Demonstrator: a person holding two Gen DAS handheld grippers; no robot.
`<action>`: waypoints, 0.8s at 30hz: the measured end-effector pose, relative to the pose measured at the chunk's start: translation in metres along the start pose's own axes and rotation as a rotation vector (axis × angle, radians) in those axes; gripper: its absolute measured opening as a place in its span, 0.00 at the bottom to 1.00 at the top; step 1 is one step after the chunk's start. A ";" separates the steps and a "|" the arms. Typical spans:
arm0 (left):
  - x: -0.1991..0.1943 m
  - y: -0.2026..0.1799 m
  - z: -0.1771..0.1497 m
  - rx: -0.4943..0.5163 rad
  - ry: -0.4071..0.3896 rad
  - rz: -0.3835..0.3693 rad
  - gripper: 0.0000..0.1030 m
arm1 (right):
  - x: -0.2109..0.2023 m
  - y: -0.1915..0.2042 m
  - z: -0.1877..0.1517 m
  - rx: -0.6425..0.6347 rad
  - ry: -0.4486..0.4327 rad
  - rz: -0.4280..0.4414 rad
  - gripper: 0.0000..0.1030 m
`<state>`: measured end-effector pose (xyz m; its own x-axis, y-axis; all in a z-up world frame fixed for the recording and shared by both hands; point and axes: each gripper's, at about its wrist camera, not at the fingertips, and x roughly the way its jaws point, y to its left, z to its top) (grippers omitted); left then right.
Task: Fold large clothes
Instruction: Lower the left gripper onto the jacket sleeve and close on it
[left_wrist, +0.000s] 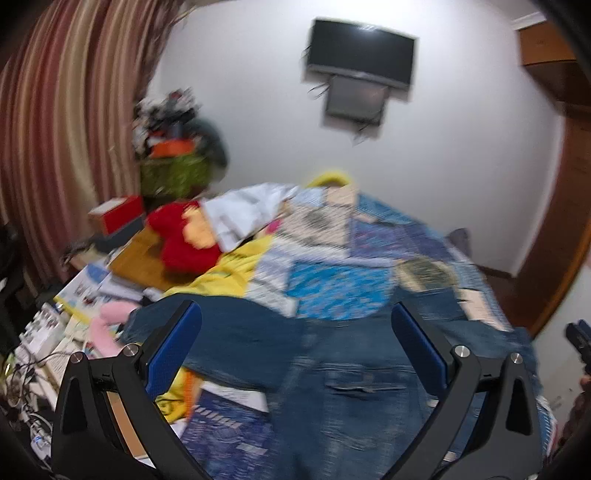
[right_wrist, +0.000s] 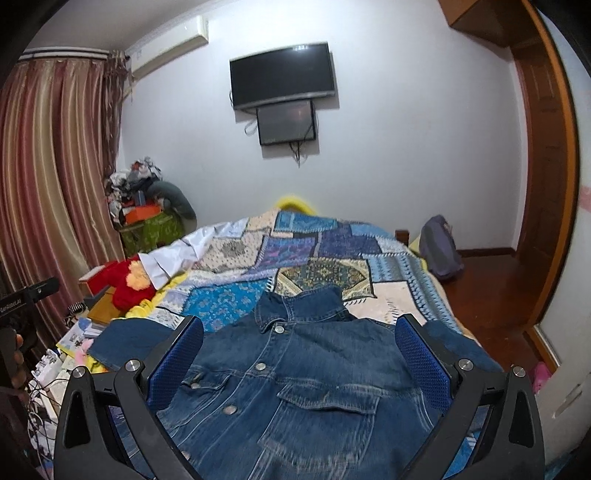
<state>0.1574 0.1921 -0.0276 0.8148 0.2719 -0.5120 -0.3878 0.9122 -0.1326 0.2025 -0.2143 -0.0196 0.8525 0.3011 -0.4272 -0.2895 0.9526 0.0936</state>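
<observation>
Both claws, the left gripper (left_wrist: 295, 328) and right gripper (right_wrist: 299, 336), hover spread wide over the denim jacket (right_wrist: 295, 387), lying button-side up across the lower frame on the patchwork quilt (right_wrist: 321, 251). Folding looks unstarted; next, pinch a sleeve or shoulder edge.

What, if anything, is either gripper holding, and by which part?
Nothing. The left gripper and right gripper are both open above the denim jacket, which lies flat on the bed.
</observation>
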 end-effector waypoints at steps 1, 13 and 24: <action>0.013 0.011 0.000 -0.021 0.022 0.014 1.00 | 0.010 -0.002 0.002 -0.003 0.016 0.000 1.00; 0.160 0.154 -0.056 -0.309 0.386 0.169 1.00 | 0.174 -0.017 -0.021 -0.018 0.380 0.022 1.00; 0.213 0.192 -0.109 -0.507 0.549 0.091 0.61 | 0.214 -0.029 -0.044 0.064 0.499 0.073 1.00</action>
<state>0.2092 0.3914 -0.2543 0.4896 0.0261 -0.8716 -0.7023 0.6043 -0.3764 0.3749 -0.1798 -0.1532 0.5149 0.3239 -0.7937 -0.2995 0.9355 0.1875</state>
